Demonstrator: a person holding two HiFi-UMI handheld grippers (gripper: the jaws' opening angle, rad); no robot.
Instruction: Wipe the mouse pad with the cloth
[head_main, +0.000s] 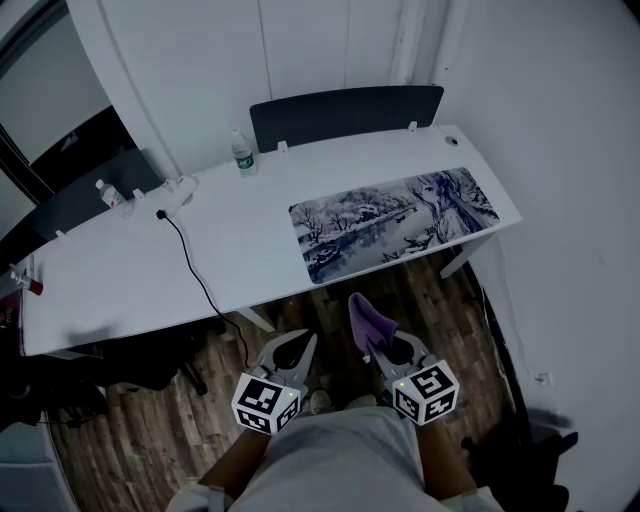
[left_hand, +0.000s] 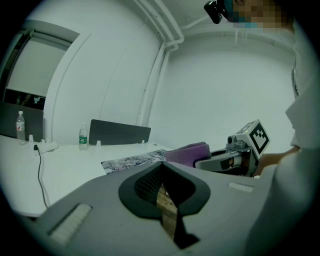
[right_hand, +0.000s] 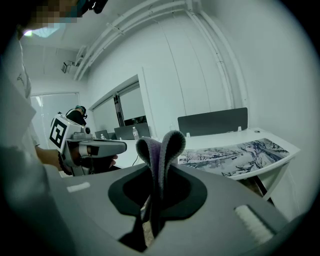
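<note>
Pinched in right gripper (right_hand: 156, 172) — cloth (right_hand: 161, 150), soft, light, doubled over; best held at the fold. Left gripper (left_hand: 162, 169) closed on nothing. Pad (head_main: 395, 222) thin, limp — may slide.

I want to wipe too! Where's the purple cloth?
The purple cloth is clamped by the right gripper, off the desk, below the mouse pad in the head view.

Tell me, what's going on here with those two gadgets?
A person stands at a white desk with a gripper in each hand. The right gripper is shut on a purple cloth, held low over the wooden floor. The left gripper is shut and empty beside it. The illustrated mouse pad lies at the desk's right end, and the cloth is nowhere near it, so wiping hasn't begun.
</note>
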